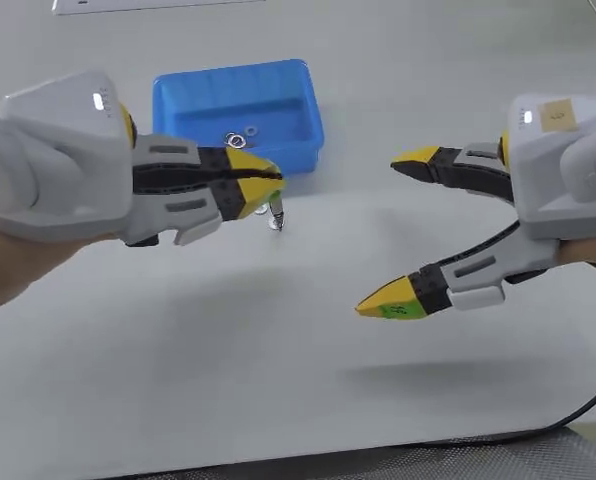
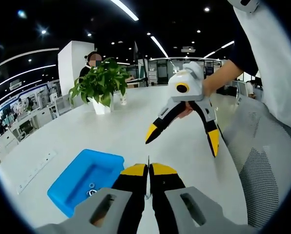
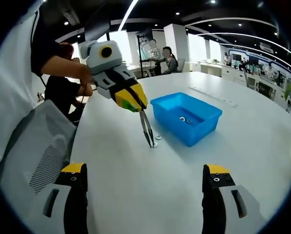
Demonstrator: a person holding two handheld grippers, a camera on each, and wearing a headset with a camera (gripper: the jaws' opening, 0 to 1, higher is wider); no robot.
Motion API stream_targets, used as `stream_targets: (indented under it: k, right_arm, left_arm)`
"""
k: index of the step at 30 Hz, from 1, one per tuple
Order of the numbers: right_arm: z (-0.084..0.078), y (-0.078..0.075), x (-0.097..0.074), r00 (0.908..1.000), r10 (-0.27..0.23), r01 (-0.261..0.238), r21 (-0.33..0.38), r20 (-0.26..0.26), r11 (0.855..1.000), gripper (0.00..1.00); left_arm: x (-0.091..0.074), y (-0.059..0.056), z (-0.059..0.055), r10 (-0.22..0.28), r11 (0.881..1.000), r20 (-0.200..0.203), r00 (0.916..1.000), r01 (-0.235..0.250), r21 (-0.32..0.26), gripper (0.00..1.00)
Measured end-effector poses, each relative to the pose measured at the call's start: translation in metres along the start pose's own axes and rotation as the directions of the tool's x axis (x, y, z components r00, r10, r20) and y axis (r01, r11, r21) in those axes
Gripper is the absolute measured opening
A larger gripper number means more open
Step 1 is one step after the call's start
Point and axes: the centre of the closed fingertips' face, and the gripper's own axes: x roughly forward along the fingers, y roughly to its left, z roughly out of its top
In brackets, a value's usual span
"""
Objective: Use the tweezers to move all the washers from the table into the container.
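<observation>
Left gripper [image 1: 268, 178] is held level, reaching in from the left, jaws pinched together on the tweezers [image 1: 275, 215], whose tips are pointed down. Right gripper [image 1: 386, 235] is held opposite it, well apart, jaws spread wide.

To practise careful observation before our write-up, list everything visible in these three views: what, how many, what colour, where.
table: one, white, under everything.
container: one, blue, on the table.
washers in the container: at least two, silvery, on its floor.
tweezers: one pair, metallic, tips down at the table.
washers on the table: two seem visible, silvery, by the tweezers' tips.
potted plant: one, green in a white pot, far along the table.
cable: one, black, at the table's near edge.
left gripper: one, grey, black and yellow, shut on the tweezers.
right gripper: one, same colours, open above the table.
</observation>
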Motion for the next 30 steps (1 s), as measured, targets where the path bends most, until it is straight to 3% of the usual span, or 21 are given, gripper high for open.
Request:
stream_targets:
  k: [3, 9, 15, 19, 22, 30]
  right_arm:
    - [0.004, 0.004, 0.015, 0.9990, 0.036, -0.037, -0.048, -0.027, 0.998, 0.98]
    - [0.027, 0.008, 0.046, 0.9924, 0.122, -0.123, -0.088, -0.019, 0.988, 0.88]
    - [0.035, 0.009, 0.065, 0.9841, 0.175, -0.178, -0.134, -0.031, 0.975, 0.64]
    - [0.025, 0.006, 0.072, 0.9769, 0.183, -0.199, -0.165, -0.110, 0.966, 0.46]
    - [0.028, 0.001, 0.074, 0.9797, 0.173, -0.189, -0.175, -0.101, 0.966, 0.34]
    - [0.028, -0.005, 0.075, 0.9803, 0.169, -0.185, -0.173, -0.102, 0.968, 0.26]
  left_arm:
    - [-0.001, 0.000, -0.001, -0.006, 1.000, -0.003, 1.0000, 0.005, -0.023, 0.05]
    - [-0.002, 0.003, -0.001, -0.002, 0.999, -0.029, 0.9996, 0.001, -0.034, 0.05]
    - [-0.001, 0.003, -0.001, -0.008, 0.999, -0.028, 0.9996, 0.006, -0.049, 0.05]
    - [-0.001, 0.004, -0.001, -0.002, 0.998, -0.025, 0.9997, 0.000, -0.060, 0.05]
    - [0.000, 0.004, -0.001, 0.005, 0.998, -0.024, 0.9997, -0.007, -0.067, 0.05]
    - [0.003, 0.000, 0.000, 0.002, 0.997, -0.020, 0.9998, -0.004, -0.079, 0.05]
